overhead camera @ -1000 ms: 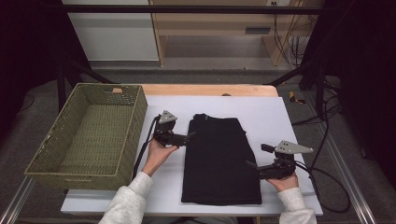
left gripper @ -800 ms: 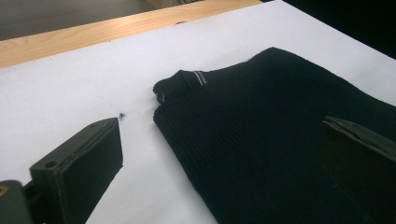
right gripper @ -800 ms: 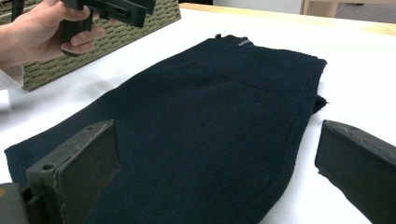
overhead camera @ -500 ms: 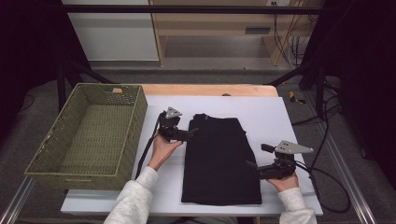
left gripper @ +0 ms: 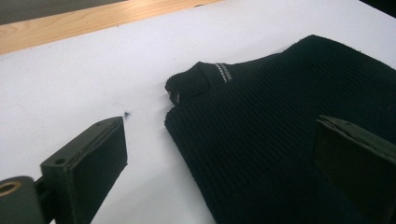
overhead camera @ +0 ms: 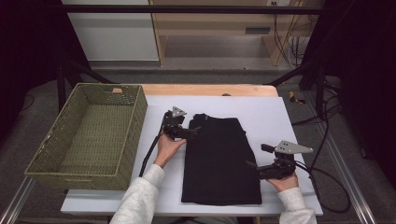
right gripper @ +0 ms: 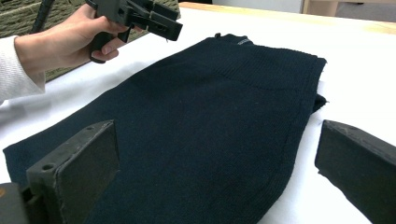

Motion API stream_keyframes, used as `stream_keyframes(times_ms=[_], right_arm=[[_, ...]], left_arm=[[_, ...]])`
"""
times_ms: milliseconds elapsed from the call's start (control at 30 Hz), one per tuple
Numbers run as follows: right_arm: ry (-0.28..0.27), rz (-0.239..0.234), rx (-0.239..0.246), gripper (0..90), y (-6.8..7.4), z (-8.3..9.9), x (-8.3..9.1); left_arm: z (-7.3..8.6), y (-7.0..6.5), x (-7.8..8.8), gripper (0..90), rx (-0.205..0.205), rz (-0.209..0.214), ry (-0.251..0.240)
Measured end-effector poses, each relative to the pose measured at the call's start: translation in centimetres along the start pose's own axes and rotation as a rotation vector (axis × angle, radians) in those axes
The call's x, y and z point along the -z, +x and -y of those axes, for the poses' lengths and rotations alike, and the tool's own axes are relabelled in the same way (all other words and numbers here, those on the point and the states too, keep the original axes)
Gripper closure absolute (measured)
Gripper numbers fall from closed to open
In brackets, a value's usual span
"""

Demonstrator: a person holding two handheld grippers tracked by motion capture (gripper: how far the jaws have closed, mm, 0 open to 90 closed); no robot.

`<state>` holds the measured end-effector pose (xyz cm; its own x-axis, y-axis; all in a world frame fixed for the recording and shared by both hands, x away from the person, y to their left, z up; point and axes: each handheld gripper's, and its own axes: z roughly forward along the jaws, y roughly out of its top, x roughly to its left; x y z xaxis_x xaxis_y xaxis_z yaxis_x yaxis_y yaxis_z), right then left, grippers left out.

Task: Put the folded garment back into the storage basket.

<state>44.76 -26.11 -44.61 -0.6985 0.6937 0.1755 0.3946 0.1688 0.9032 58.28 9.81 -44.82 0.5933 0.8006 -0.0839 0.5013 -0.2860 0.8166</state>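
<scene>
High view: black sweater [overhead camera: 219,158] lies folded flat mid-desk [overhead camera: 289,116]; wicker basket [overhead camera: 88,133] beside it holds nothing. Likely packing not begun.
Left gripper view: left gripper [left gripper: 224,158] jaws released, straddling the collar edge.
Right gripper view: right gripper [right gripper: 219,172] jaws released over the sweater's side.

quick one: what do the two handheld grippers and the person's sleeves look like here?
Both are black pistol-style units. The left gripper and right gripper each carry a grey three-cornered plate on top and trail a black cable. The fingers are flat black rectangular pads on blocky mounts. The sleeves are light grey-white, with ribbed cuffs.
</scene>
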Motion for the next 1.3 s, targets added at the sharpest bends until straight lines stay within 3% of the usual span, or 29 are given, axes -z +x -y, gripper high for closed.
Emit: stream_keyframes(times_ms=[367,667,867,933,1300], right_arm=[[0.005,0.004,-0.002,0.2,0.1,0.1,0.0],[0.023,0.005,-0.005,0.2,0.4,0.6,0.2],[0.064,0.022,-0.012,0.2,0.6,1.0,0.0],[0.07,0.023,-0.012,0.3,0.8,1.2,0.0],[0.134,0.051,-0.024,0.5,1.0,2.0,-0.1]], left_arm=[[-0.2,-0.1,-1.8,7.5,0.016,-0.011,0.052],[0.3,0.3,-2.9,17.6,0.031,-0.028,0.085],[0.6,0.4,-3.3,26.1,0.037,-0.032,0.104],[0.6,0.5,-3.4,30.6,0.062,-0.019,0.099],[1.0,0.7,-3.7,41.3,0.104,0.019,0.108]])
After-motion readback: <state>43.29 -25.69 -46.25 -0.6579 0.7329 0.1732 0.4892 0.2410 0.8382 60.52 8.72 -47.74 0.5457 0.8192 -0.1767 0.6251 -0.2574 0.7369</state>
